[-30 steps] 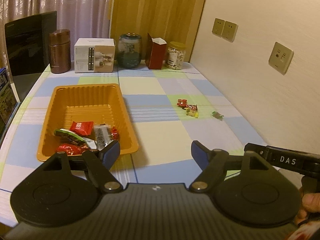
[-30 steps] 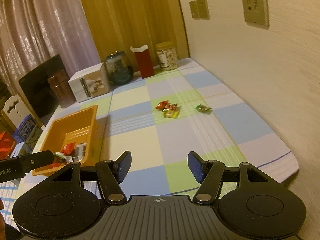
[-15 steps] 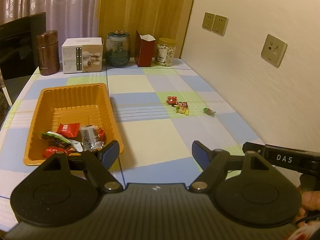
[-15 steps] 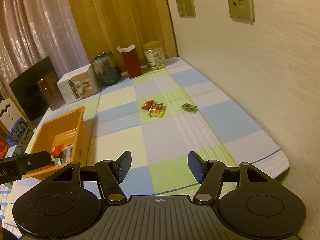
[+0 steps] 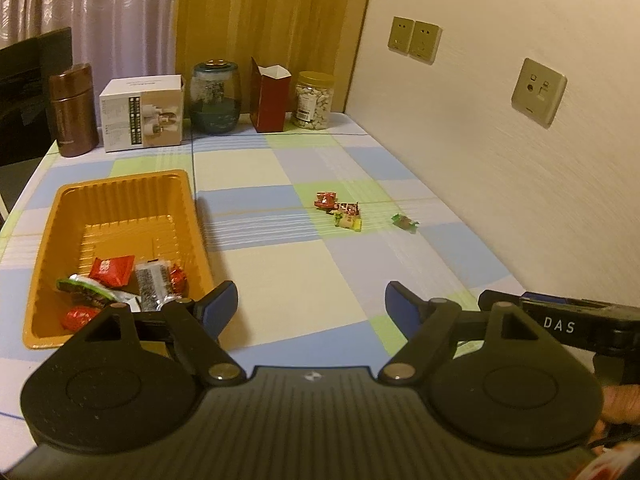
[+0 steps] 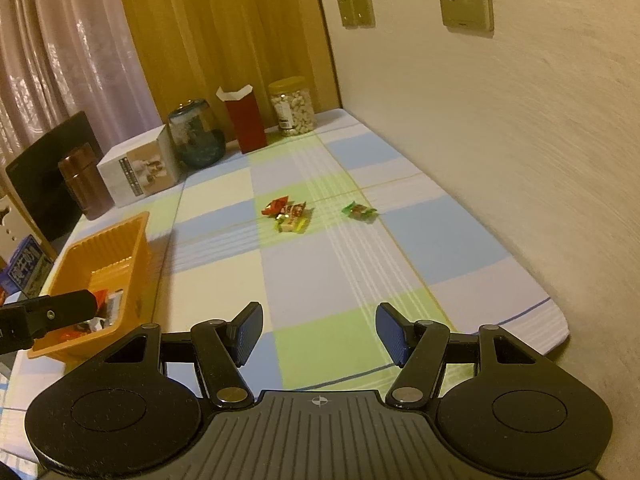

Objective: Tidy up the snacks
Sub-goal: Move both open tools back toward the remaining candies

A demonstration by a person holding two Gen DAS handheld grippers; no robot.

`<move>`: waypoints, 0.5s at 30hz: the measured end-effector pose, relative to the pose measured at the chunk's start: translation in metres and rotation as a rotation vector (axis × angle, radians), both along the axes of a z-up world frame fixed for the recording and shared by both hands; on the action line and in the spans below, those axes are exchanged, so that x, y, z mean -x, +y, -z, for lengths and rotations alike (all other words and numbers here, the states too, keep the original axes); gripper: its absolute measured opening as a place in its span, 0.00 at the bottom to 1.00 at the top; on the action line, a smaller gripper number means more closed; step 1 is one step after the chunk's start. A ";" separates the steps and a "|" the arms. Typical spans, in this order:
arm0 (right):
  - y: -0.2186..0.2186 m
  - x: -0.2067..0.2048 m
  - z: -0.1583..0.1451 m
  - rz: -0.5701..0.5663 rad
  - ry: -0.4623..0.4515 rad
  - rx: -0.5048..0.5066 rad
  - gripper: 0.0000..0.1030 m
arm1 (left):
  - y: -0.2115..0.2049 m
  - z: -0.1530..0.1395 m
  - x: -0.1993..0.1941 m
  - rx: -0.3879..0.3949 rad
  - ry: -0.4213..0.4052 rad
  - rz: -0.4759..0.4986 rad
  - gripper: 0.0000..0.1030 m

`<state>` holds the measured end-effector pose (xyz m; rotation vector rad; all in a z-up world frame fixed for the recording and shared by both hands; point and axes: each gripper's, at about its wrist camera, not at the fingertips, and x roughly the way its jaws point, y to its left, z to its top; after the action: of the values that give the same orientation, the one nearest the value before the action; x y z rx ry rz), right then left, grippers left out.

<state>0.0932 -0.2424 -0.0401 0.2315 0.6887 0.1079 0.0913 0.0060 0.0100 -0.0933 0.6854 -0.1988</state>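
An orange tray (image 5: 120, 196) (image 6: 116, 240) lies on the left of the checked tablecloth and holds several wrapped snacks (image 5: 116, 280) at its near end. Three small wrapped candies (image 5: 339, 210) (image 6: 291, 215) lie clustered mid-table, and a green-wrapped candy (image 5: 404, 222) (image 6: 359, 210) sits alone to their right. My left gripper (image 5: 311, 306) hangs open over the near edge, empty, just right of the tray's near corner. My right gripper (image 6: 318, 330) is open and empty too, above the near table edge, well short of the candies. Its body (image 5: 568, 322) shows at the right of the left wrist view.
Along the far edge stand a brown canister (image 5: 74, 110), a white box (image 5: 142, 112), a glass jar (image 5: 215, 98), a red carton (image 5: 270, 98) and a nut jar (image 5: 313, 100). A wall with sockets (image 5: 538, 90) runs along the right side. A dark chair (image 6: 48, 176) stands far left.
Both gripper views have shifted right, so the tray and candies now sit further left in frame. The jaws of both grippers look as wide as before, with nothing taken hold of.
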 end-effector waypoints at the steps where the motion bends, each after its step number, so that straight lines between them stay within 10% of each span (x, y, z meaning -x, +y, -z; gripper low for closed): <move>1: -0.002 -0.001 0.001 0.002 -0.002 0.002 0.61 | -0.002 0.001 -0.002 -0.004 -0.001 0.004 0.77; 15: -0.026 -0.054 0.020 -0.039 -0.018 0.061 0.61 | -0.028 0.023 -0.068 -0.028 0.016 0.064 0.77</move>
<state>0.1474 -0.2679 -0.0605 0.1584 0.6779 0.1261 0.1592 -0.0216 -0.0129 -0.0458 0.7070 -0.2504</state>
